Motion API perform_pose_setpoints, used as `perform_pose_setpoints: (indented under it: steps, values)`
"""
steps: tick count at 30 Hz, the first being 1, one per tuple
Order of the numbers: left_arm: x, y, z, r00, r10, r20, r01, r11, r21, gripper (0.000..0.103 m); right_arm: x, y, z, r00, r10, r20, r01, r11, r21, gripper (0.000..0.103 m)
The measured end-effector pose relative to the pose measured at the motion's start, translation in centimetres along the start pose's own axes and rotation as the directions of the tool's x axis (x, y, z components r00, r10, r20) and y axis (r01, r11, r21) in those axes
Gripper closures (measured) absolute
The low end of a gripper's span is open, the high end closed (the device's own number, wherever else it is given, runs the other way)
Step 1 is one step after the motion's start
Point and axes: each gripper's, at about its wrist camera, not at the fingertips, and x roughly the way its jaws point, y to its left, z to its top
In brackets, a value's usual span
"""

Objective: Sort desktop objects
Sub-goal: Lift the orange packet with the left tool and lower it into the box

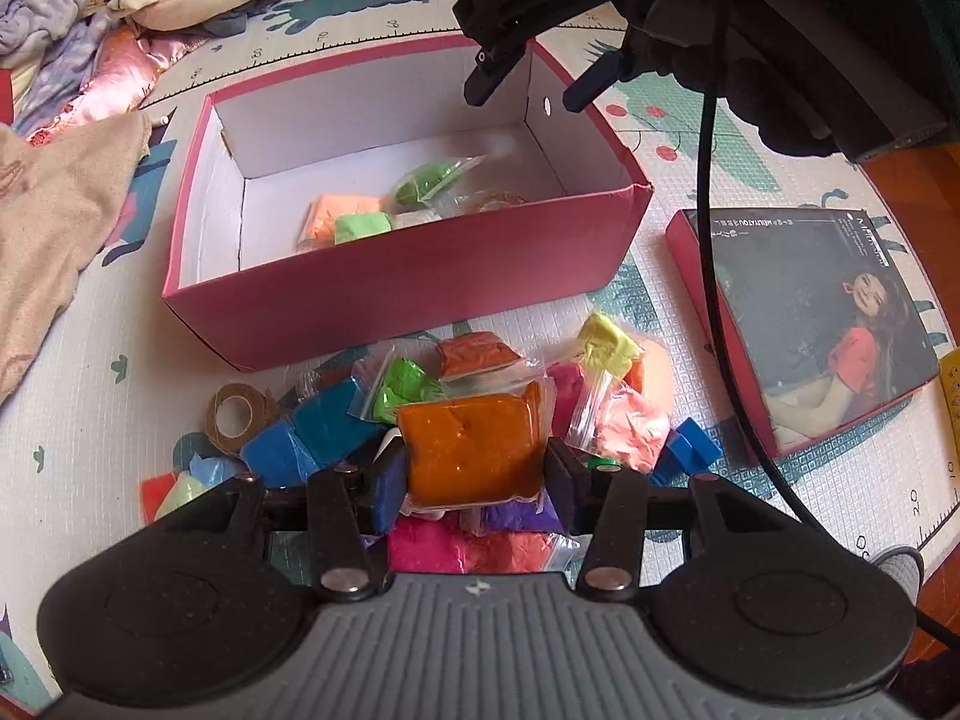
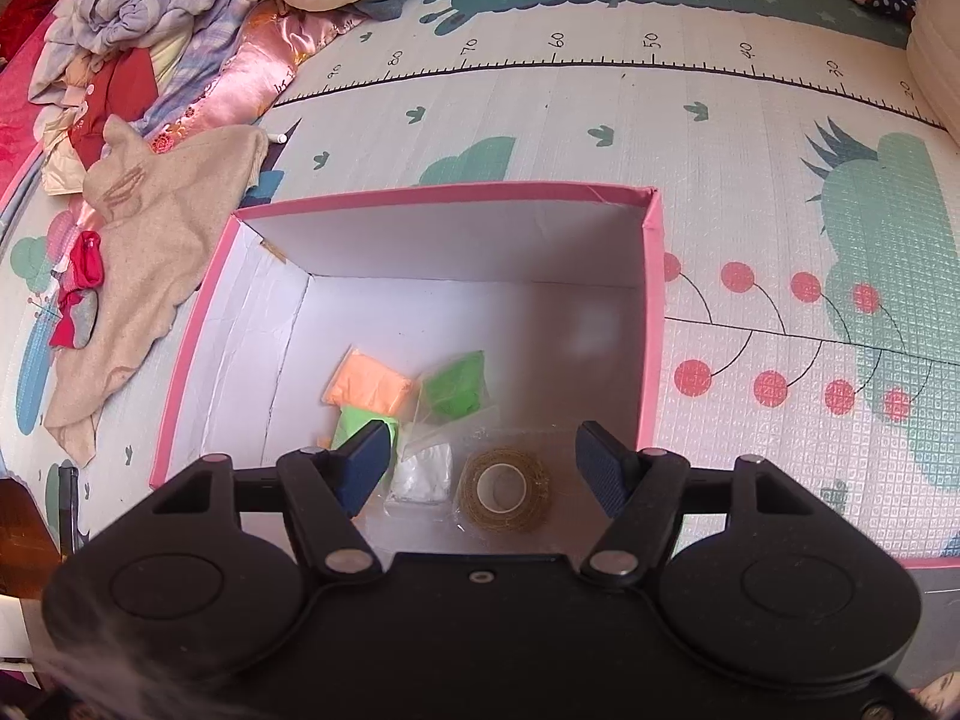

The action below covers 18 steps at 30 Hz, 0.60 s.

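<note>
My left gripper [image 1: 474,474] is shut on an orange clay bag [image 1: 474,447], held above a heap of coloured clay bags [image 1: 510,546] on the mat in front of the pink box [image 1: 384,294]. My right gripper [image 2: 489,468] is open and empty above the box [image 2: 654,276]; it also shows in the left wrist view [image 1: 522,87] over the box's far right corner. Inside the box lie a peach bag [image 2: 369,384], green bags [image 2: 453,387], a white bag [image 2: 423,471] and a tape roll [image 2: 504,489].
The box lid [image 1: 822,330] with a printed picture lies right of the box. A brown tape roll [image 1: 237,414] and a blue block [image 1: 690,450] lie beside the heap. A beige cloth [image 1: 54,228] and piled clothes [image 2: 138,30] lie at the left.
</note>
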Motion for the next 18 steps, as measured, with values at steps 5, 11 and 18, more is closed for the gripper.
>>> perform_pose_setpoints:
  steps: [5, 11, 18]
  values:
    - [-1.1, 0.7, 2.3, 0.997, 0.030, 0.064, -0.031, 0.999, 0.013, 0.056, -0.5, -0.4, -0.3, 1.000, -0.001, 0.007, 0.001, 1.000, 0.003, 0.034]
    - [-2.1, 1.8, 5.9, 0.989, 0.069, 0.130, -0.074, 0.997, 0.033, 0.056, -1.2, -1.0, -0.4, 1.000, 0.004, 0.024, -0.005, 1.000, 0.021, 0.034]
    - [-1.8, 2.9, 10.8, 0.977, 0.106, 0.184, -0.125, 0.988, 0.095, 0.056, -1.0, -0.9, -0.5, 1.000, 0.015, 0.023, -0.015, 1.000, 0.016, 0.034]
